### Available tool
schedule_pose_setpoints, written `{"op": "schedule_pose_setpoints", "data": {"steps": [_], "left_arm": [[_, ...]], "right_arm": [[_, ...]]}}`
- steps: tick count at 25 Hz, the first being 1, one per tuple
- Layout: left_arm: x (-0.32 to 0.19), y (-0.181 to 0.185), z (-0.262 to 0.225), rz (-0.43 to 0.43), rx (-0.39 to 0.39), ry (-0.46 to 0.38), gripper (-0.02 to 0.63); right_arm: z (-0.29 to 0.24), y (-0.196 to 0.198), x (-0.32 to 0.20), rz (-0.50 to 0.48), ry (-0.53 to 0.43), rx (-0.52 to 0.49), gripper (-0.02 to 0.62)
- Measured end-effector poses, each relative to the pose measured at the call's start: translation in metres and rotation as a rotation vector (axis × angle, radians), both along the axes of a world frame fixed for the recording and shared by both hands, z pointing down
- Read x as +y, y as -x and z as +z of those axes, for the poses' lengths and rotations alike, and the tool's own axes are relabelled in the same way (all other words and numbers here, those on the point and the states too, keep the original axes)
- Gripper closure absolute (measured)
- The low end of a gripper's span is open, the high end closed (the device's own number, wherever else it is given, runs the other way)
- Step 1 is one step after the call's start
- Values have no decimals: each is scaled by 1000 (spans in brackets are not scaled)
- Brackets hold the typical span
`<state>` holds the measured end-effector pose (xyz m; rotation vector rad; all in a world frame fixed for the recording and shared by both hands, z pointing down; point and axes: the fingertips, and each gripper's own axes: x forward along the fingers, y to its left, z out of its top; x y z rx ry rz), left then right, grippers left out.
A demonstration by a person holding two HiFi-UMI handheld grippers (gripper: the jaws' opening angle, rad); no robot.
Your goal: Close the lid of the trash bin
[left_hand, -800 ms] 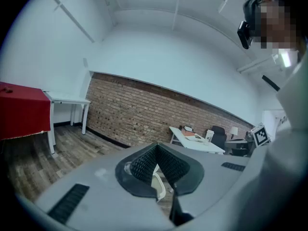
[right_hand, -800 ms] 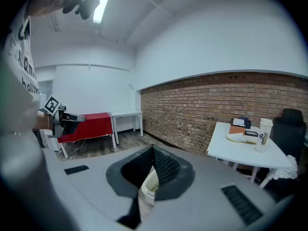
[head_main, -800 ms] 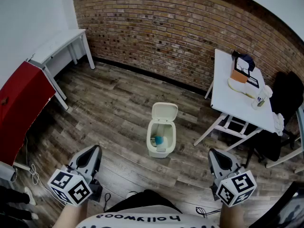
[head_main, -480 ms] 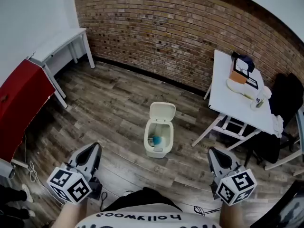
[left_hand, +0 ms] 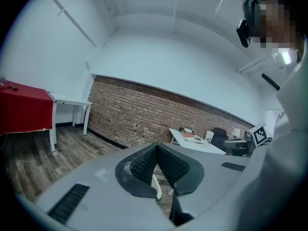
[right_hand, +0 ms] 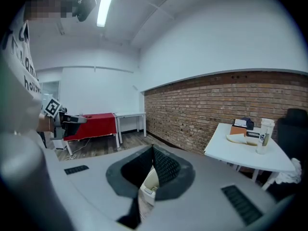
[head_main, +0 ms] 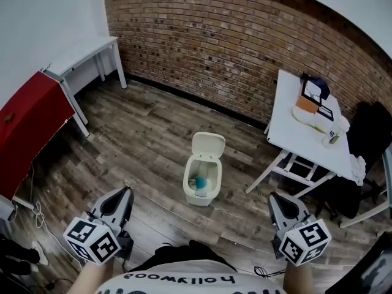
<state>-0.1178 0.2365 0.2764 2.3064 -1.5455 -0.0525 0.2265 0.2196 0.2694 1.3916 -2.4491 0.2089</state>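
Observation:
A cream trash bin (head_main: 200,184) stands on the wood floor in the middle of the head view. Its lid (head_main: 208,146) is tipped up and back, toward the brick wall. Something blue (head_main: 199,182) lies inside. My left gripper (head_main: 114,208) and right gripper (head_main: 282,209) are held low and near me, well short of the bin, one on each side. In the left gripper view the left gripper (left_hand: 156,146) is shut with nothing in it. In the right gripper view the right gripper (right_hand: 153,148) is shut too. A bit of the bin (right_hand: 148,181) shows below its pads.
A white table (head_main: 301,127) with a cup (head_main: 332,133) and small items stands right of the bin, with a black chair (head_main: 369,133) beyond. A red-covered table (head_main: 30,124) and a white desk (head_main: 79,55) line the left wall. Cables (head_main: 40,216) lie on the floor at left.
The head view has shifted a little, so the bin sits slightly lower and further left in the picture. The lid stays up. Both grippers keep their places.

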Motion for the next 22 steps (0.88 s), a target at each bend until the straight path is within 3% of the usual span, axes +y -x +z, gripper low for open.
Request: {"op": "schedule_pose_setpoints", "data": {"steps": [12, 22], "left_arm": [[-1, -5, 1, 2, -29, 6, 601], [-52, -2, 17, 40, 8, 40, 601]], "right_arm": [[14, -5, 2, 3, 32, -29, 589], [22, -1, -30, 36, 71, 24, 589]]}}
